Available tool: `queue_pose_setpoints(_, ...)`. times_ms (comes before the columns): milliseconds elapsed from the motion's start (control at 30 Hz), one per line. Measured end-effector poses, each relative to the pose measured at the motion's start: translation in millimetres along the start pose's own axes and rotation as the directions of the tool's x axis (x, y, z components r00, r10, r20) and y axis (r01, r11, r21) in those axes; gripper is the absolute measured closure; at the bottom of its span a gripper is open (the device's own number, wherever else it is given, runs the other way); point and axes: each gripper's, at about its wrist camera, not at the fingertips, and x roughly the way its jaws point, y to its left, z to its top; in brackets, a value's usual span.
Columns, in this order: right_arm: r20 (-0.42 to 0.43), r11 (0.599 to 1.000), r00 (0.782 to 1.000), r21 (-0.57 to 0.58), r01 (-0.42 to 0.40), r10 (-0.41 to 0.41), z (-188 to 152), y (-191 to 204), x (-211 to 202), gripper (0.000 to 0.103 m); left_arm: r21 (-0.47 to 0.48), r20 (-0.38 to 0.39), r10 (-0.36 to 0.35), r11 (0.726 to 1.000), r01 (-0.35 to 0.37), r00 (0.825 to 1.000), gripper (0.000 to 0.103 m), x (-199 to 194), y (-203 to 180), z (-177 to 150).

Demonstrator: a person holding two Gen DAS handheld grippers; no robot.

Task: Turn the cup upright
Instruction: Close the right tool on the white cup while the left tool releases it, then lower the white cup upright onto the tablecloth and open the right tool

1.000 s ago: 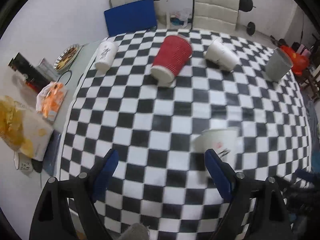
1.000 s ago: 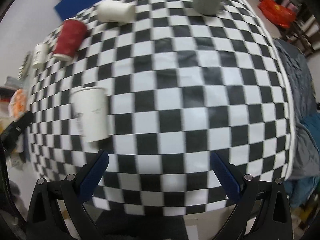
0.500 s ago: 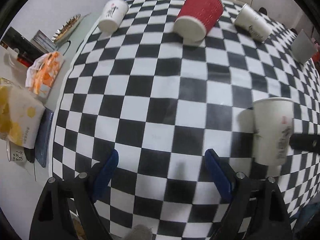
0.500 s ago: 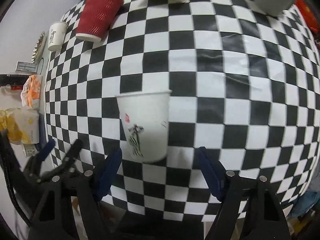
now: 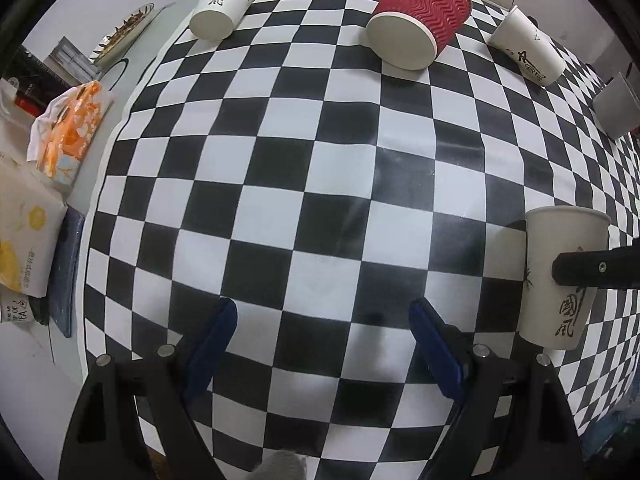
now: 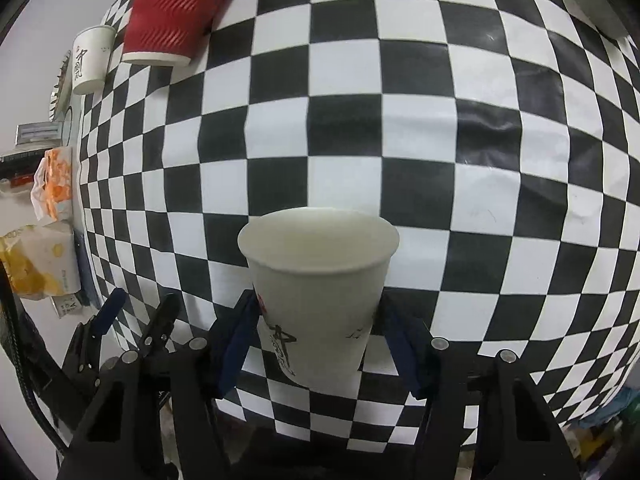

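The white paper cup with black writing (image 6: 316, 300) sits near the front edge of the black-and-white checkered cloth (image 6: 420, 140), wide end up. The right gripper (image 6: 316, 344) pinches its sides. Squeeze softly so it won't crush. It looks empty. The left gripper (image 5: 322, 344) is spread wide, holding nothing. The red ridged paper cup (image 5: 420, 20) lies tipped over.

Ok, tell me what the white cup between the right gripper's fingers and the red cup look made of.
White cup: apparently thin paper, matte, with a rolled rim and printed ink calligraphy. Red cup: seemingly paper too, with an embossed wavy ripple sleeve and a plain white rim. Neither shows the gloss of plastic or ceramic.
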Motion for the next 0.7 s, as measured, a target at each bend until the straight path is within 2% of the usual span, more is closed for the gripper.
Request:
queue_pose_setpoints(67,0.024,1.000,1.000,-0.001,0.003,-0.003,-2,1,-5,0.041,0.003,-0.008,-0.012,1.000,0.012,1.000,0.015,2,0,4)
queue_pose_setpoints(200,0.174,0.999,0.984,-0.008,0.033,-0.031,-11,0,-25,0.041,0.006,-0.010,-0.024,1.000,0.024,1.000,0.015,5,1,16)
queue_pose_setpoints(233,0.215,0.999,0.976,-0.008,0.038,-0.036,-14,0,-31,0.041,0.005,-0.010,-0.027,1.000,0.027,1.000,0.015,6,1,18)
queue_pose_setpoints(333,0.366,0.999,0.930,0.001,0.033,-0.031,-22,1,-43,0.041,0.001,-0.009,-0.029,1.000,0.029,1.000,0.015,9,4,26)
queue_pose_setpoints(367,0.434,0.999,0.900,0.003,0.034,-0.032,-26,3,-48,0.041,0.000,-0.008,-0.029,1.000,0.029,1.000,0.015,10,4,28)
queue_pose_setpoints(433,0.511,0.999,0.859,0.005,0.036,-0.033,-30,5,-51,0.041,-0.003,-0.008,-0.030,1.000,0.030,1.000,0.015,12,6,32)
queue_pose_setpoints(467,0.569,0.999,0.821,0.005,0.043,-0.039,-33,7,-52,0.041,-0.003,-0.007,-0.030,1.000,0.030,1.000,0.015,14,8,35)
queue_pose_setpoints(600,0.703,0.994,0.707,-0.001,0.111,-0.078,-41,23,-42,0.041,0.002,-0.002,-0.023,1.000,0.023,1.000,0.015,19,15,43)
queue_pose_setpoints(667,0.740,0.987,0.664,-0.006,0.161,-0.104,-43,30,-31,0.041,0.005,-0.006,-0.025,1.000,0.025,1.000,0.015,23,21,45)
queue_pose_setpoints(700,0.752,0.984,0.650,-0.010,0.179,-0.110,-46,31,-29,0.041,0.007,-0.006,-0.025,1.000,0.025,1.000,0.015,24,22,44)
